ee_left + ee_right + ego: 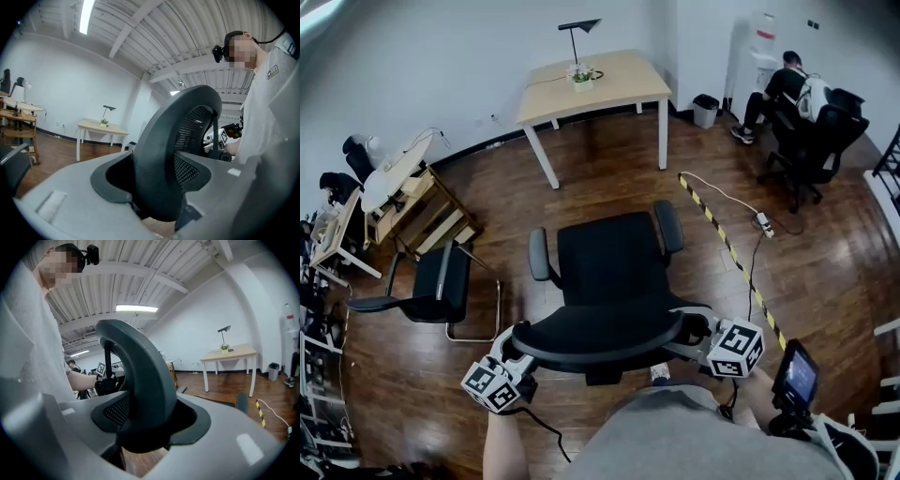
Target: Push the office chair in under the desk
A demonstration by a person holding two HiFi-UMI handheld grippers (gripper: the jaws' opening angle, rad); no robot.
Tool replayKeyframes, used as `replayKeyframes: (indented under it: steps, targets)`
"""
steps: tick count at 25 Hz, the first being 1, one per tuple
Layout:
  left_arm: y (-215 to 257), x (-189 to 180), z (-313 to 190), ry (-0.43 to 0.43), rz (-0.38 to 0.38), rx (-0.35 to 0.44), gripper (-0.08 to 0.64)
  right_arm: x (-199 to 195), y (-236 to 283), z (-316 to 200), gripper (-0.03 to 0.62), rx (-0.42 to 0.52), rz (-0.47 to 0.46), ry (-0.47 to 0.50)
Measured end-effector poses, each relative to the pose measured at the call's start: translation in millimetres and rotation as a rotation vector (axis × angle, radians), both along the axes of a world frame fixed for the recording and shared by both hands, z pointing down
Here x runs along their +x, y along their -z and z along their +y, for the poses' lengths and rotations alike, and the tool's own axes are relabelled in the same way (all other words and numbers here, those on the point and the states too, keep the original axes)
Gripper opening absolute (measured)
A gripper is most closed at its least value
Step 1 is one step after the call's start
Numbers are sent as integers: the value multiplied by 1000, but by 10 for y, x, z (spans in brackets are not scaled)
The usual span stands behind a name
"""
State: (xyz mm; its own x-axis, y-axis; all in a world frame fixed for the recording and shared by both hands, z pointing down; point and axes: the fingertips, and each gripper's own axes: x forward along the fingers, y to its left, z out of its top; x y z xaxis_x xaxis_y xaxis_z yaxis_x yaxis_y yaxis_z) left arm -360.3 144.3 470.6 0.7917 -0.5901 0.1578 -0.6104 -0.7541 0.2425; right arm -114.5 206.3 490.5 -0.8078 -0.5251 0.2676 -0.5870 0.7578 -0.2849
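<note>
In the head view I had the office chair (609, 272) in the middle of the wooden floor, seat facing the desk (628, 80), which stood well apart from it by the far wall. The left gripper (514, 358) and right gripper (698, 330) sat at opposite ends of the backrest (595, 339) top rim, close to my body.

In the left gripper view the jaws were clenched on the backrest's hard outer rim, the mesh panel just inside it; the rim filled the gap, with both pads against it.

In the right gripper view the jaws gripped the other end of the same rim just as fully.

I judged the chair fairly heavy but free to roll, and apt to swivel if pushed from one side. The mesh would give, so the stiff rim was the place to hold, one grip at each end. The smooth plastic could slip through the jaws under a hard shove.
</note>
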Motion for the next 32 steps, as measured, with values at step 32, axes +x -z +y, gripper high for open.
replayKeyframes:
  steps: [32]
  targets:
    - [40,443,-1463,71,18,21,252,473,39,-1549,252,-9,12,32]
